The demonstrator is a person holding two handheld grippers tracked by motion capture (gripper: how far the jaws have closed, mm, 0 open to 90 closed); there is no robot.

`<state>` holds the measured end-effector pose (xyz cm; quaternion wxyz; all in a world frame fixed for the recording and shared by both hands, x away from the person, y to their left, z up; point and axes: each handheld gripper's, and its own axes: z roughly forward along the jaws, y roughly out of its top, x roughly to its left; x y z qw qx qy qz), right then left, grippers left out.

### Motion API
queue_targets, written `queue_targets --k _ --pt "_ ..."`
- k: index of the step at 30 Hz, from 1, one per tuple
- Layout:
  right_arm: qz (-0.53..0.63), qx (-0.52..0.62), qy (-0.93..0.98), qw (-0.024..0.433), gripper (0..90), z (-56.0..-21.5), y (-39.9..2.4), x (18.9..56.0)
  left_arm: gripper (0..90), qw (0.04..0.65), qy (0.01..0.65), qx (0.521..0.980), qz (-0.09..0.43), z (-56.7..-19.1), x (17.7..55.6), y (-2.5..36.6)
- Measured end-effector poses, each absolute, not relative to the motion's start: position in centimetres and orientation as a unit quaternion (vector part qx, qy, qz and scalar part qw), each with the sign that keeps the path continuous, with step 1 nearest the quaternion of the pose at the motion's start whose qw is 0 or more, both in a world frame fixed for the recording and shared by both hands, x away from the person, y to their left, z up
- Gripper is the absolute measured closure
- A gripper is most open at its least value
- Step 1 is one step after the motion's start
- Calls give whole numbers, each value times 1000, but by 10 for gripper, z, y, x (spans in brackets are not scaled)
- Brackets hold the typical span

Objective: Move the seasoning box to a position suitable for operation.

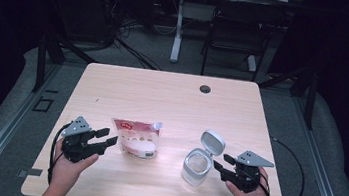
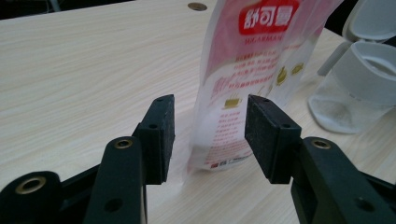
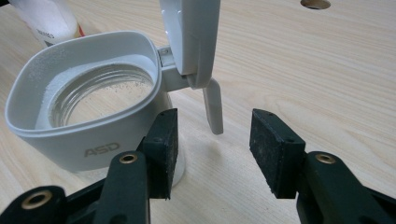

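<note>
A pink and white spouted pouch (image 1: 136, 139) stands on the wooden table (image 1: 162, 96), left of centre. My left gripper (image 1: 110, 136) is open just left of it. In the left gripper view the pouch (image 2: 247, 70) stands just beyond the left gripper (image 2: 210, 135), untouched by its pads. A clear glass jar (image 1: 197, 167) with a white collar has its flip lid (image 1: 213, 142) raised. My right gripper (image 1: 220, 162) is open at the jar's right side. In the right gripper view the jar (image 3: 88, 116) sits ahead-left of the right gripper (image 3: 212, 149), and the lid (image 3: 191, 37) stands upright above the gap.
A round cable hole (image 1: 205, 89) lies near the table's far edge. A black chair (image 1: 238, 30) and a desk leg (image 1: 178, 28) stand on the floor beyond. The jar (image 2: 355, 88) stands right of the pouch in the left gripper view.
</note>
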<state>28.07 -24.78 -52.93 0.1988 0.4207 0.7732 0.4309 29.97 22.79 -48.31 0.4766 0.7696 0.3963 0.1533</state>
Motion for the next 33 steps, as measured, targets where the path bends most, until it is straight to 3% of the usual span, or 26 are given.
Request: queue_targets --k 23,33 --pt "445 433 760 190 565 -525 -259 277 628 489 366 775 161 -460 317 211" --pt "471 416 745 224 622 -484 -262 264 728 490 348 783 160 -459 313 211"
